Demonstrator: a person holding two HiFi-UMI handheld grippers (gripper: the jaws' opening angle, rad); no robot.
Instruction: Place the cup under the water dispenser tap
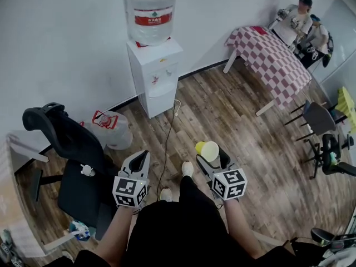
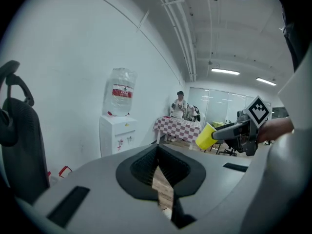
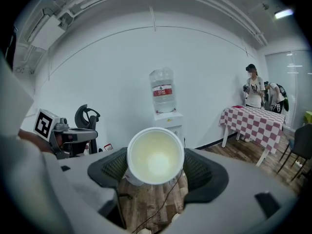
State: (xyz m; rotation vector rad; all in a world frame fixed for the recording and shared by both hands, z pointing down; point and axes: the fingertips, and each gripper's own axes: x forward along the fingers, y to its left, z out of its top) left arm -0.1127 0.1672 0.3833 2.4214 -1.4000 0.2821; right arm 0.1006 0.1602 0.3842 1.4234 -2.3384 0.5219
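The white water dispenser [image 1: 156,74] stands against the far wall with a large bottle [image 1: 151,9] on top; its taps face the room. A yellow cup [image 1: 207,150] with a white inside is held sideways in my right gripper [image 1: 212,157], well short of the dispenser. In the right gripper view the cup [image 3: 155,156] fills the space between the jaws, its mouth facing the camera, with the dispenser [image 3: 168,123] beyond. My left gripper [image 1: 139,163] is shut and empty, level with the right one. The left gripper view shows the cup [image 2: 205,136] and the dispenser [image 2: 117,135].
A black office chair [image 1: 69,149] stands close on the left, with an empty water jug [image 1: 113,129] on the floor beside it. A cable [image 1: 166,143] runs across the wooden floor from the dispenser. A checkered table [image 1: 272,60], two people [image 1: 297,21] and chairs [image 1: 318,118] are at the right.
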